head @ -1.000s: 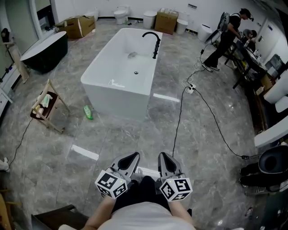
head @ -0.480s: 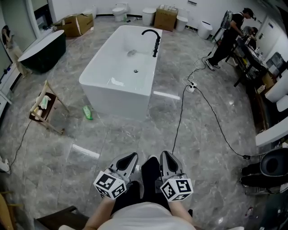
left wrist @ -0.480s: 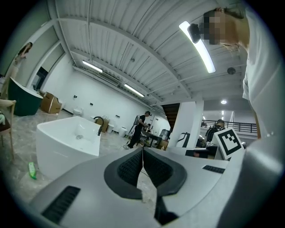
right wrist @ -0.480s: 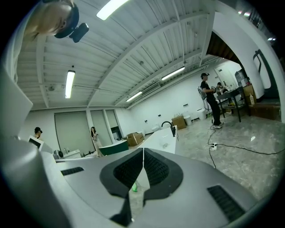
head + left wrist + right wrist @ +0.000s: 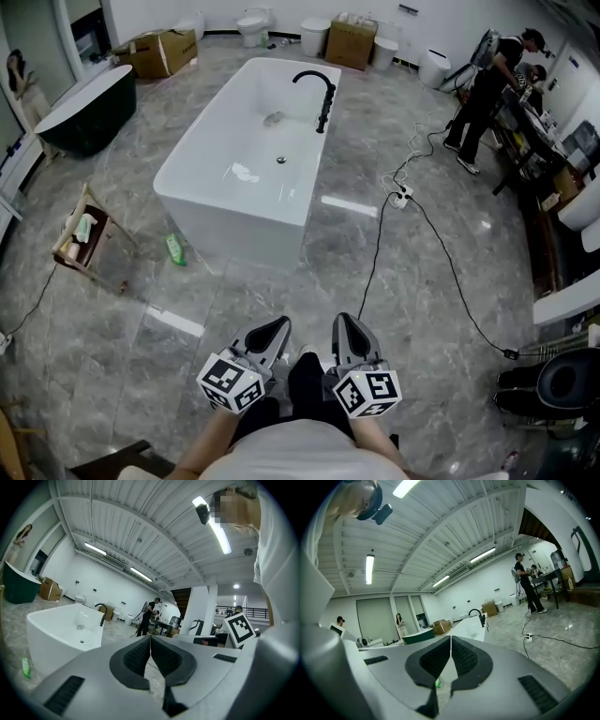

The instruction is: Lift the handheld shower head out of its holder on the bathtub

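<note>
Left tongs point(image 5: 279, 325) and right tongs point(image 5: 340, 323) closed, empty; bathtub point(image 5: 234, 230) well ahead.

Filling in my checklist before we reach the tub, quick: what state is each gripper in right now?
Left gripper: closed, nothing held.
Right gripper: closed, nothing held.

Head camera stares steeply down from well back at the white bathtub point(image 5: 230, 230) far ahead, while both gripper views look low and level, sharing that bathtub.
</note>
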{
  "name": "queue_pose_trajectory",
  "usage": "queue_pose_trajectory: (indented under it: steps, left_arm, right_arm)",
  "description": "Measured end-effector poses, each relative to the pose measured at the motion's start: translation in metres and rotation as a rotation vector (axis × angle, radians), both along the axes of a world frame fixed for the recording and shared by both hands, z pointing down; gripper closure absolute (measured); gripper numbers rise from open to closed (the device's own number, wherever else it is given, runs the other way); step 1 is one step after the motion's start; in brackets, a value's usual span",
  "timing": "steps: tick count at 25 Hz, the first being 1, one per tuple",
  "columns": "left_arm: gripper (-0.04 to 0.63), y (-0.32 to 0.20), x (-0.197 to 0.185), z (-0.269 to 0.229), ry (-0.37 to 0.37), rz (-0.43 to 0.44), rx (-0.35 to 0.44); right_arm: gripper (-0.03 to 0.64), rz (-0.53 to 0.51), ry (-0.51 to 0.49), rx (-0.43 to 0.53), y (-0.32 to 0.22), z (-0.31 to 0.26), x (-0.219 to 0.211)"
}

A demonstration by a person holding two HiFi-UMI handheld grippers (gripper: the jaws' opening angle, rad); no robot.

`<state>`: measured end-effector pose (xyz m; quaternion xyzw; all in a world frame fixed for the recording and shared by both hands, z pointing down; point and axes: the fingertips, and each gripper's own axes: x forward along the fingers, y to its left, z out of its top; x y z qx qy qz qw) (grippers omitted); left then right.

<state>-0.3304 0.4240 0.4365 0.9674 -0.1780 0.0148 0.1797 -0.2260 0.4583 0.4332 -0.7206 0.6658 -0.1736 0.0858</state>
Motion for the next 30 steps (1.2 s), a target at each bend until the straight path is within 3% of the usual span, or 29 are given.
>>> queue_pose_trajectory:
  steps: [19,30]
  left_arm:
    - [0.584,-0.082,0.137,0.005,0.004,-0.026,0.000]
    - [0.584,-0.092,0.171,0.011,-0.006,-0.008,-0.016]
  right_arm:
    - [0.600,-0.071,-0.026,0.022,-0.087,0.005,0.122]
    - [0.600,-0.061,-0.054,0.016,-0.097,0.012,0.150]
